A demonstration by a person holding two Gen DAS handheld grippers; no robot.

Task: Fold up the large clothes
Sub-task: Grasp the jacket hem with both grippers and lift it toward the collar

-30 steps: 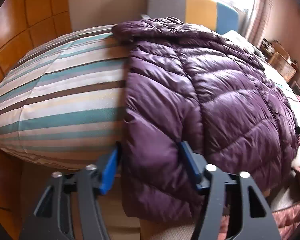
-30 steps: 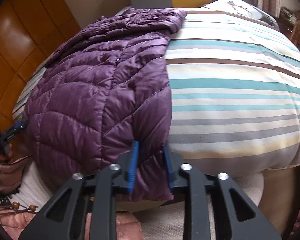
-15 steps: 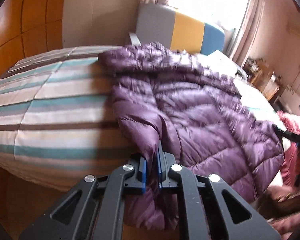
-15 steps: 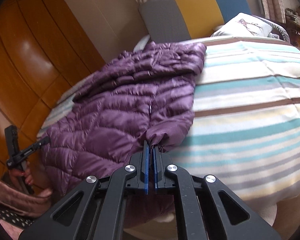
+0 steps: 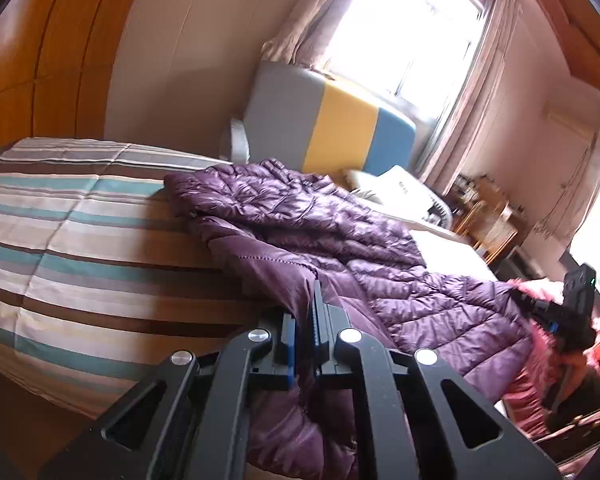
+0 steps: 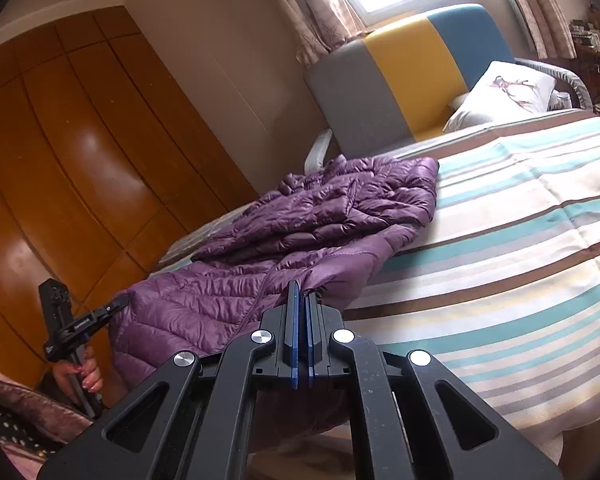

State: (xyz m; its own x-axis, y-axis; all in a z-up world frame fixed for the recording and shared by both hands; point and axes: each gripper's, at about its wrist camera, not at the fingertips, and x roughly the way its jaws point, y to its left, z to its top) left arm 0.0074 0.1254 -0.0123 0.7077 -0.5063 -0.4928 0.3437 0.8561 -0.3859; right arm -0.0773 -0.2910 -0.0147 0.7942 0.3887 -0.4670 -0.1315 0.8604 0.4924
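A purple quilted down jacket (image 5: 340, 232) lies on a striped duvet (image 5: 72, 248) on a bed, its collar end far from me. My left gripper (image 5: 305, 316) is shut on the jacket's near hem at one corner and holds it lifted. My right gripper (image 6: 301, 312) is shut on the jacket (image 6: 300, 232) at the other hem corner, also lifted above the duvet (image 6: 520, 240). Each gripper shows in the other's view: the right one (image 5: 556, 316) at the far right, the left one (image 6: 80, 324) at the left, held by a hand.
A grey, yellow and blue headboard (image 5: 332, 128) stands at the far end under a bright window. A white pillow (image 6: 504, 92) lies near it. Wooden wardrobe doors (image 6: 60, 160) run along one side. A wooden bedside stand (image 5: 488, 220) sits beyond the bed.
Both grippers have closed on the jacket's hem and risen, lifting its near edge off the bed's front. The views now tilt up toward the headboard and window.
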